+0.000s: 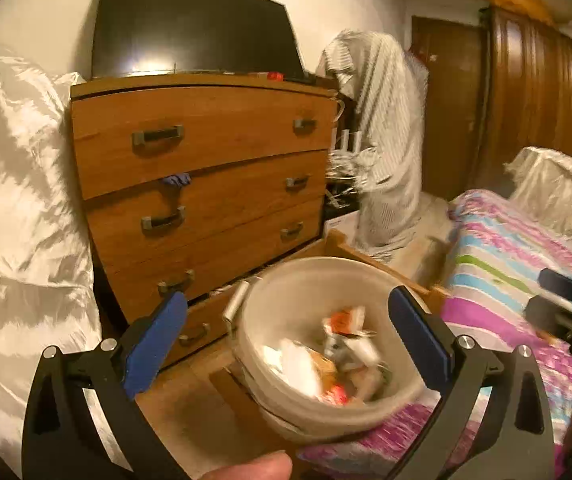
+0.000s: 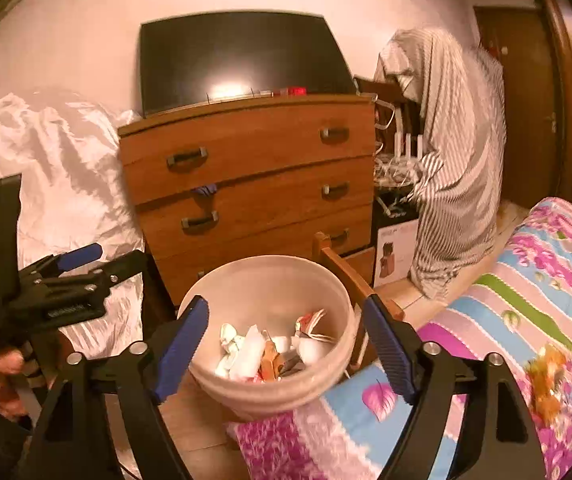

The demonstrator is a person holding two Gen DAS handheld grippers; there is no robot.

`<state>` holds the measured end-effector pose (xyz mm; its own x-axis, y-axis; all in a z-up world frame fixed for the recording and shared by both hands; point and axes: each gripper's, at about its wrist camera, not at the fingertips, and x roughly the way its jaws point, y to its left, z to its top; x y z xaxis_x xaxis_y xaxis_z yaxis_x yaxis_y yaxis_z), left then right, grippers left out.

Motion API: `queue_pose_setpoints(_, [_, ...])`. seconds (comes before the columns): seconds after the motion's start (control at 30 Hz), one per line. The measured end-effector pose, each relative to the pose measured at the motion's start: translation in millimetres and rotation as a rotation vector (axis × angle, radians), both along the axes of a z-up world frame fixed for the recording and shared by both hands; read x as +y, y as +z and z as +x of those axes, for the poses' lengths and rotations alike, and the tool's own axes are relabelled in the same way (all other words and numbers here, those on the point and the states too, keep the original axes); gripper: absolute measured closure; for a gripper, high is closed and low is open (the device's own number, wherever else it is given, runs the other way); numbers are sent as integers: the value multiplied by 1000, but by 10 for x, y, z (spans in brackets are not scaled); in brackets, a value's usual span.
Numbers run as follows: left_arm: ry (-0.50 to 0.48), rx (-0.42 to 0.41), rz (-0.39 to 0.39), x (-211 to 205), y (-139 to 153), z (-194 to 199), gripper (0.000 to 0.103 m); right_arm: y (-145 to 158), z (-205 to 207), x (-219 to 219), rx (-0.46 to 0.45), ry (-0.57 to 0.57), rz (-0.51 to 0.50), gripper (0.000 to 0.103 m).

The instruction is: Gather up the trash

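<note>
White satin drapes at nine o'clock, then a wooden dresser (image 2: 246, 184) under a dark screen (image 2: 242, 56), then the floral bed (image 2: 546, 280) at three o'clock. The trash bucket (image 2: 270, 392) sits at centre on the bed's corner. Left hand-held gripper (image 1: 286, 344) and right hand-held gripper (image 2: 286, 352) both gape wide, empty. No writing legible.

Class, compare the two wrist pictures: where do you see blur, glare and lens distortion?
Left wrist view: the trash in the white bucket is smeared by motion blur, and the TV screen shows lamp glare. Right wrist view: the trash is sharper, the light pinker, the same glare shows, and the dresser edges bow.
</note>
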<state>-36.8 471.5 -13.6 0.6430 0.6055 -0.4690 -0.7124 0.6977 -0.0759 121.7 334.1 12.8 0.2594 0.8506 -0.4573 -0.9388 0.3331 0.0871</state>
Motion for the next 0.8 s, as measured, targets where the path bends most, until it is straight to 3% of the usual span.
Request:
queue_pose_setpoints(0.33, [-91, -30, 6, -590, -7, -122, 6, -53, -25, -704, -23, -86, 14, 18])
queue_pose_setpoints(0.8, [-94, -9, 13, -778, -42, -140, 6, -37, -68, -565, -26, -82, 3, 18])
